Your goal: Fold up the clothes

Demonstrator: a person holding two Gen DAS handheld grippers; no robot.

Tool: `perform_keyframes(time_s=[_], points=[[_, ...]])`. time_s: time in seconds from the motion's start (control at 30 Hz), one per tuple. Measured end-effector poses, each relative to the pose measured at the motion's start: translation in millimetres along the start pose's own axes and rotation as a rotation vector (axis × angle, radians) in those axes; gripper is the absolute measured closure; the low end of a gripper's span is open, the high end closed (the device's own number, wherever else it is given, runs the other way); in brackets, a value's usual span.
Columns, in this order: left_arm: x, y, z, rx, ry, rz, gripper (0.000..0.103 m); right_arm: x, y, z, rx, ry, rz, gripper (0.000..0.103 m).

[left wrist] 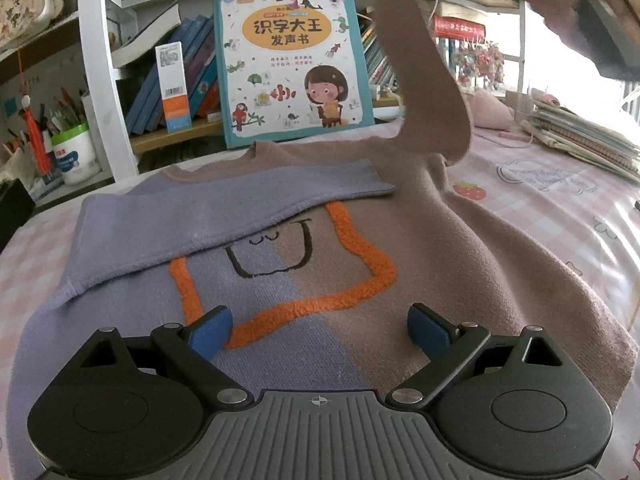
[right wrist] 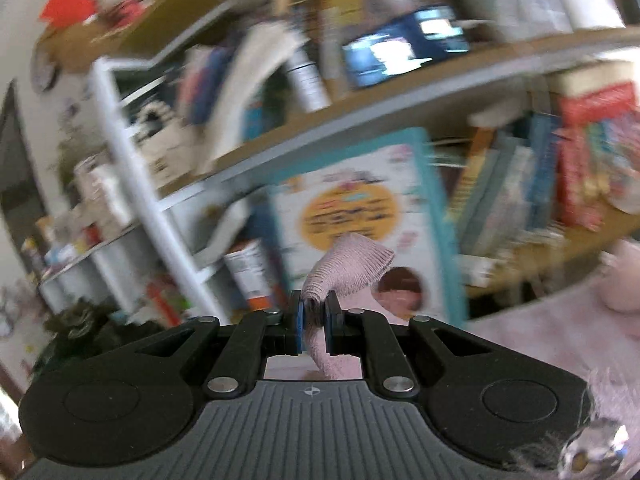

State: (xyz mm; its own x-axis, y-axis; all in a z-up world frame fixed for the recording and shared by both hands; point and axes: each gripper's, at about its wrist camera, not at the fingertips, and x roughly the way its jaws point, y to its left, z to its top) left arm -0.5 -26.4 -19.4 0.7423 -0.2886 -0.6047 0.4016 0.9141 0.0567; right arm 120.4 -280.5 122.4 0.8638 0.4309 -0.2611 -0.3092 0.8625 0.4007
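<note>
- Sweater (left wrist: 280, 280), half purple and half brown with an orange outline on its chest, lies flat on the pink checked tablecloth (left wrist: 560, 208).
- Purple sleeve (left wrist: 224, 216) is folded across the chest.
- Left gripper (left wrist: 320, 330) hovers over the hem, jaws spread wide and holding nothing.
- Right gripper (right wrist: 313, 326) is clamped on the brown sleeve (left wrist: 420, 72), lifting it above the table in front of the picture book (left wrist: 292, 60).
</note>
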Motion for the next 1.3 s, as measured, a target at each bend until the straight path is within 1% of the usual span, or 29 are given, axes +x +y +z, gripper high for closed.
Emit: perform_keyframes(time_s=[0.17, 0.27, 0.37, 0.47, 0.57, 0.67, 0.9, 0.93, 0.97, 1.0, 1.07, 1.3], points=[[-1, -1, 0, -0.004, 0.002, -0.002, 0.006, 41, 43, -11, -0.045, 0.050, 0.092, 0.093], [-1, -1, 1, -0.007, 0.002, -0.004, 0.006, 63, 60, -25, -0.038, 0.079, 0.147, 0.093], [-1, -1, 1, -0.007, 0.002, -0.003, 0.006, 84, 76, -42, -0.021, 0.103, 0.226, 0.093], [-1, -1, 1, -0.007, 0.002, -0.003, 0.006, 107, 92, -60, -0.020, 0.161, 0.260, 0.093], [-2, -1, 1, -0.009, 0.003, -0.004, 0.006, 129, 99, -77, -0.008, 0.225, 0.252, 0.093], [-2, 0, 0, -0.014, 0.004, -0.009, 0.006, 143, 98, -92, 0.033, 0.271, 0.252, 0.093], [-1, 1, 0, -0.019, 0.007, -0.018, 0.005, 156, 91, -108, 0.107, 0.321, 0.256, 0.092], [-1, 1, 0, -0.019, 0.007, -0.019, 0.005, 158, 90, -110, 0.118, 0.328, 0.256, 0.090], [-1, 1, 0, -0.018, 0.007, -0.019, 0.004, 160, 89, -112, 0.129, 0.335, 0.257, 0.085], [-1, 1, 0, -0.018, 0.007, -0.019, 0.004, 159, 86, -114, 0.133, 0.339, 0.252, 0.080], [-1, 1, -1, -0.018, 0.008, -0.018, 0.004, 144, 76, -114, 0.112, 0.331, 0.217, 0.075], [0, 1, -1, -0.018, 0.008, -0.018, 0.004, 94, 39, -114, 0.038, 0.303, 0.095, 0.075]])
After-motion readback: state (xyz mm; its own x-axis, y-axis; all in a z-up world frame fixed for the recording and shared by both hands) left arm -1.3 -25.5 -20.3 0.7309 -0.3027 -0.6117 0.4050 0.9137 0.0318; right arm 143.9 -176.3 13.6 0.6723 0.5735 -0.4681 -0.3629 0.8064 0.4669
